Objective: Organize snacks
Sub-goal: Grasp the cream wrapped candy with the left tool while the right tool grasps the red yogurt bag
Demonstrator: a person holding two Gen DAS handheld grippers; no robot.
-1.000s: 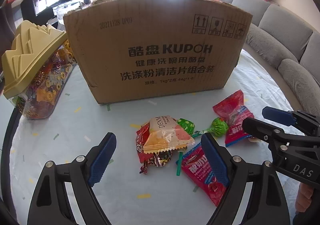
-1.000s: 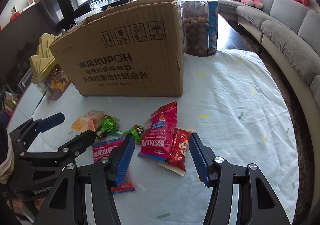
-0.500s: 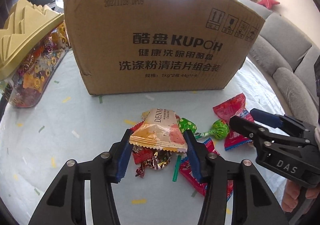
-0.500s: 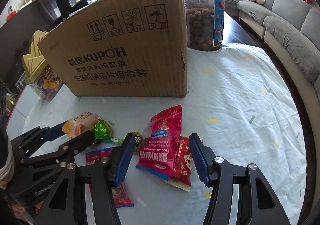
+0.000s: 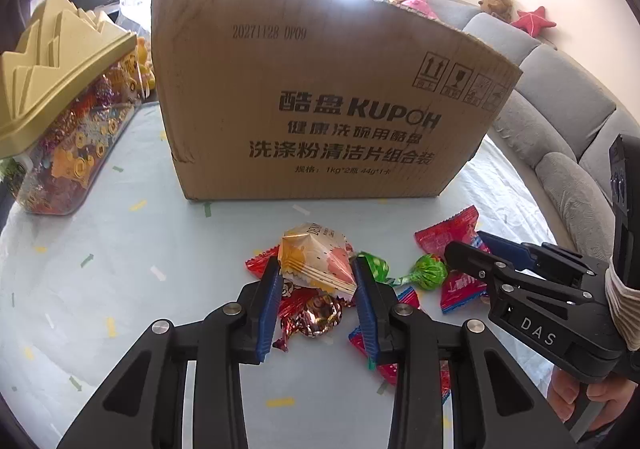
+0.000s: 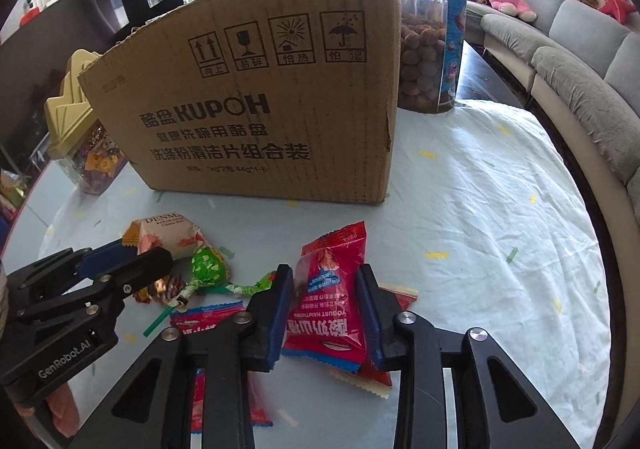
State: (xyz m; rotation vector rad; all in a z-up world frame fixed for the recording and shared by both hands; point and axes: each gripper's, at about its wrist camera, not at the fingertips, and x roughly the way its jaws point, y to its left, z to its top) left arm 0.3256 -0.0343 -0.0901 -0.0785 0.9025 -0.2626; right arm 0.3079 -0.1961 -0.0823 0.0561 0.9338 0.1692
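Observation:
My left gripper [image 5: 316, 277] is shut on an orange and white DENMA snack packet [image 5: 314, 259], held just above the other sweets. My right gripper [image 6: 325, 289] is shut on a red yogurt hawthorn packet [image 6: 332, 289]. A green wrapped lollipop [image 5: 428, 271] lies between the two grippers, and shows in the right wrist view too [image 6: 208, 267]. A foil-wrapped candy [image 5: 316, 315] and flat red packets [image 5: 384, 365] lie under the left gripper. The open cardboard KUPOH box [image 5: 320, 97] stands just behind the pile.
A clear jar with a yellow crown-shaped lid [image 5: 56, 89], full of sweets, stands left of the box. A clear tub of brown snack balls [image 6: 430, 49] stands behind the box's right corner. A grey sofa [image 6: 580, 61] curves around the table [image 6: 500, 209] on the right.
Both grippers have closed: the left onto the DENMA packet, the right onto the red packet. Both have moved closer to the box, and the DENMA packet has lifted slightly.

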